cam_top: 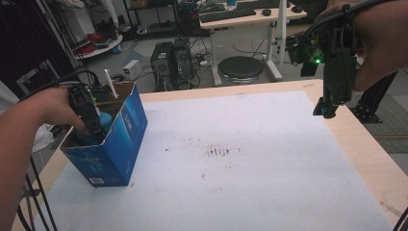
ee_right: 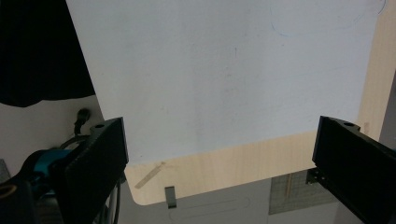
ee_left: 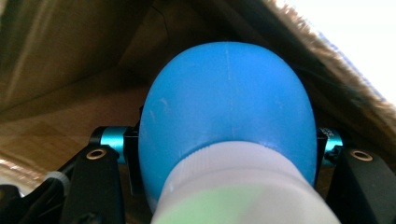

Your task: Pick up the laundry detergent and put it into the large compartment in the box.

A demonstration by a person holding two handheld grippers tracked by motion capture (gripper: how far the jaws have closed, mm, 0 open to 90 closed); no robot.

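The left claw (cam_top: pixel 94 126) was clamped on a rounded blue plastic bottle with a white ribbed cap (ee_left: pixel 224 126), its jaws pressing the bottle's two sides just above the cap, as the left gripper view showed. Claw and bottle sat down inside an open-topped blue cardboard box (cam_top: pixel 122 139) that stood near the left edge of the worktop (cam_top: pixel 269 159), a white sheet over pale wood. A white stick-like piece (cam_top: pixel 111 83) rose from the box's far side; what it was could not be told.

The right claw (cam_top: pixel 328 109) hung above the worktop's right edge with its jaws spread wide and nothing between them.

The main risk seemed to lie in the grip itself. The bottle's body was smooth and curved, and the jaws held it near where it narrowed toward the cap, so it could probably slide or swivel out if the hold loosened early, dropping crookedly rather than settling on the box floor. The box looked light and stood unsupported, the right claw well apart from it. A nudge of the left claw against the brown inner wall (ee_left: pixel 70 60), or a snag on the torn rim while pulling out, would likely shift or tip the box toward the worktop's left edge. Whether the bottle already touched the box floor could not be told.
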